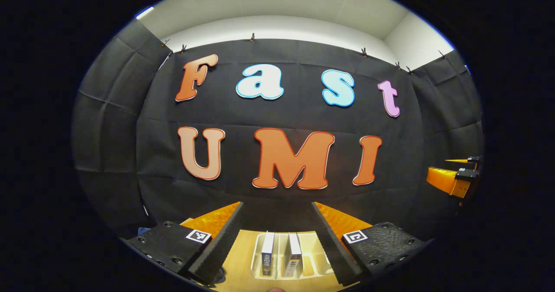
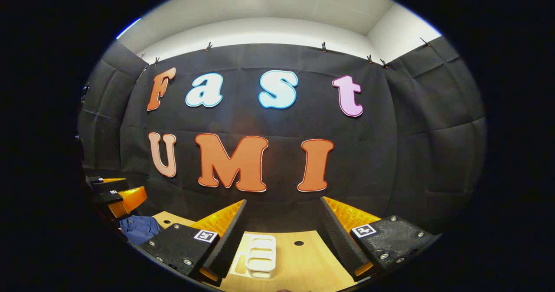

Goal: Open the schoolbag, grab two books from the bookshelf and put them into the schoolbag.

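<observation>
Right gripper (image 2: pixel 282 227) at 6 o'clock, fingers spread wide apart, nothing between them. Black foam pads (image 2: pixel 227 240) line inner faces, orange backing behind. Wooden table (image 2: pixel 303 261) below, small dark hole (image 2: pixel 298 243) in its surface near centre. White bookshelf (image 2: pixel 261 257) stands on table between fingers, toward 6 o'clock, just beside left-hand pad; slots seen here hold no books. Blue schoolbag (image 2: pixel 139 229) at 8 o'clock, on table edge. Left gripper (image 2: pixel 113 192) at 9 o'clock, orange-and-black fingers above schoolbag, jaw state unclear.

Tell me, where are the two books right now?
In the left gripper view, the two books stand upright in the white rack on the wooden table, framed between that hand-held gripper's open fingers.
</observation>
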Tool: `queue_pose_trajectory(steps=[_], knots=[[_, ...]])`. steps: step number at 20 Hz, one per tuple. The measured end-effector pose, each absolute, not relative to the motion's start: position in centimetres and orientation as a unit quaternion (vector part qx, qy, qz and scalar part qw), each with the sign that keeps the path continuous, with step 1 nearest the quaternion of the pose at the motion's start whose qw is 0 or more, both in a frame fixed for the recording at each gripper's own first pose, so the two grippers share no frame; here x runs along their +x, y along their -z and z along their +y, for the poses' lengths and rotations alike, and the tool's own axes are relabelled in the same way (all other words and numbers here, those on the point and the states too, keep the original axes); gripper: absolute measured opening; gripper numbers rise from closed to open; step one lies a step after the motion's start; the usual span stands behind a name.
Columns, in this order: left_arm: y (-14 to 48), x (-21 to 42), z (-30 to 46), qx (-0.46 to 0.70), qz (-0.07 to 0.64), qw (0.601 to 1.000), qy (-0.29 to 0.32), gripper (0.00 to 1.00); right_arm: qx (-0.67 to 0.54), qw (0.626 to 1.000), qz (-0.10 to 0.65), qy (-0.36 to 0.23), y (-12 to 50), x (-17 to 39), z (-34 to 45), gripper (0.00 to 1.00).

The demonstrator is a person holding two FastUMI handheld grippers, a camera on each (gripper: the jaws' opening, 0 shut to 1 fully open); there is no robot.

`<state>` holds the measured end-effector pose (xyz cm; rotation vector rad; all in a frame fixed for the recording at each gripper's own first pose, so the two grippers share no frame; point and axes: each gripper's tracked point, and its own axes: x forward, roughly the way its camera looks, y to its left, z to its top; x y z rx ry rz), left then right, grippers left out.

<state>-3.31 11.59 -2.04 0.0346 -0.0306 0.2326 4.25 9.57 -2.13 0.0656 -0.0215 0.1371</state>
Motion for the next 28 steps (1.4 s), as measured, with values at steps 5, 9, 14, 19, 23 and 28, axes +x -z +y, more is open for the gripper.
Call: queue_pose_trajectory(steps=[5, 9, 14, 19, 23, 28], knots=[[2.7, -3.4, 12.7, 0.032, -0.039, 0.986, -0.161, 0.94, 0.059, 0.993, -0.029, -0.096, 4.6, 6.0, 11.2, 1.0], [4.5, -3.8, 14.1, 0.039, -0.03, 0.983, -0.176, 0.94, 0.058, 0.991, -0.007, -0.121, 6.5, 6.7, 14.4, 0.96], [7.1, -3.4, 17.2, 0.04, -0.01, 0.987, -0.155, 0.94, 0.085, 0.988, 0.025, -0.123, 9.6, 5.8, 20.2, 0.96], [8.9, -2.4, 20.5, 0.027, 0.005, 0.993, -0.119, 0.94, 0.081, 0.989, 0.014, -0.126, 9.3, 5.3, 26.3, 0.96], [9.5, -1.9, 23.0, 0.02, 0.008, 0.994, -0.103, 0.94, 0.07, 0.99, 0.025, -0.118, 10.4, 5.3, 29.3, 0.96], [9.4, -2.4, 26.2, 0.013, -0.004, 0.995, -0.102, 0.94, 0.066, 0.991, 0.026, -0.111, 10.4, 4.7, 31.5, 0.96]])
